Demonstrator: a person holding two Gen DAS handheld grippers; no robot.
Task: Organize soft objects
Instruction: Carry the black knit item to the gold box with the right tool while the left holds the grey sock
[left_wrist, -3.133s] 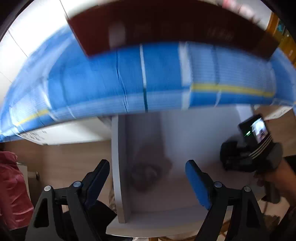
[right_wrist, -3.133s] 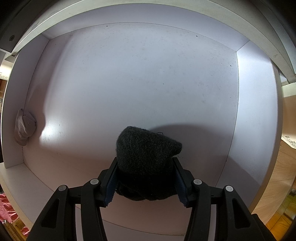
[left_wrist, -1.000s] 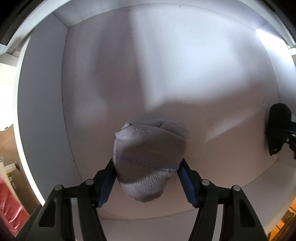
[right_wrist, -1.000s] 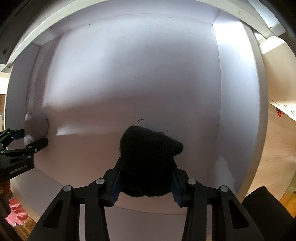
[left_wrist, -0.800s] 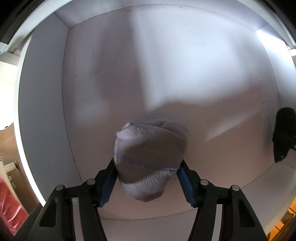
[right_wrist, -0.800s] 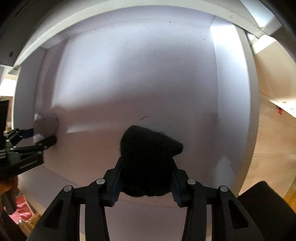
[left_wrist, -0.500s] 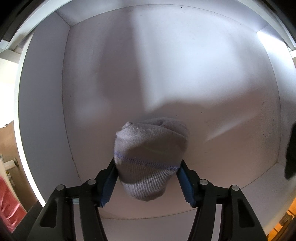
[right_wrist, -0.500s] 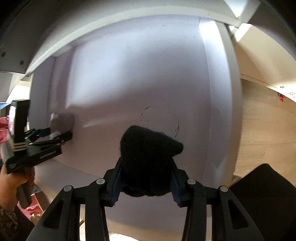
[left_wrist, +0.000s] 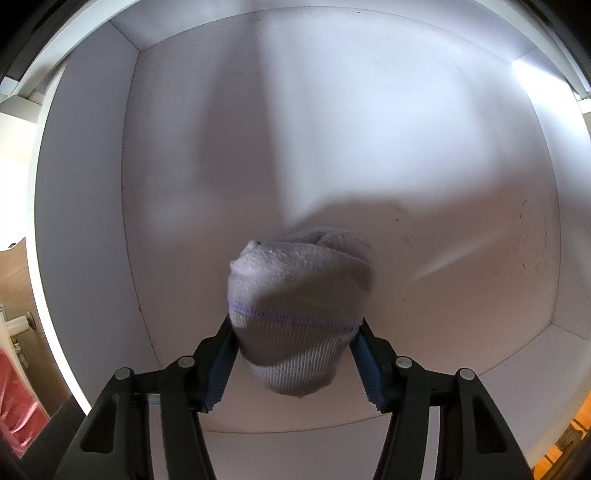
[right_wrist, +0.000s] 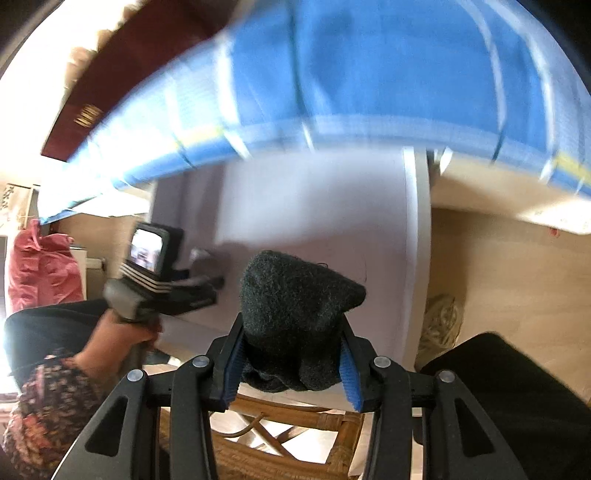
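The grey sock bundle (left_wrist: 299, 314) sits rolled between the blue pads of my left gripper (left_wrist: 295, 363), low inside the white drawer (left_wrist: 88, 221), towards its left wall and front edge. The jaws there have just been closing and both pads now press into its ribbed cuff, so I have it clamped at a narrow-to-middling opening. I cannot tell whether the bundle touches the drawer floor. On that floor, near the right wall, I see a faint ring-shaped mark (left_wrist: 532, 236). My right gripper (right_wrist: 291, 369) is clamped on the black sock bundle (right_wrist: 295, 317), jaws fairly narrow and the pads squeezing its lower part, and it is held up above the drawer, well clear of it. From that view the drawer (right_wrist: 417, 236) lies below, with my left hand (right_wrist: 114, 336) and its patterned sleeve (right_wrist: 48, 413) at the drawer's left front, the grey bundle only a blurred pale patch past that gripper. Behind the drawer hangs a blue striped cloth (right_wrist: 369, 74), blurred, with a dark red panel (right_wrist: 122, 85) above it. A pink bag (right_wrist: 40, 269) stands off to the left on the wooden floor (right_wrist: 509, 266), and a wicker stool (right_wrist: 288, 443) shows beneath the drawer's front edge.
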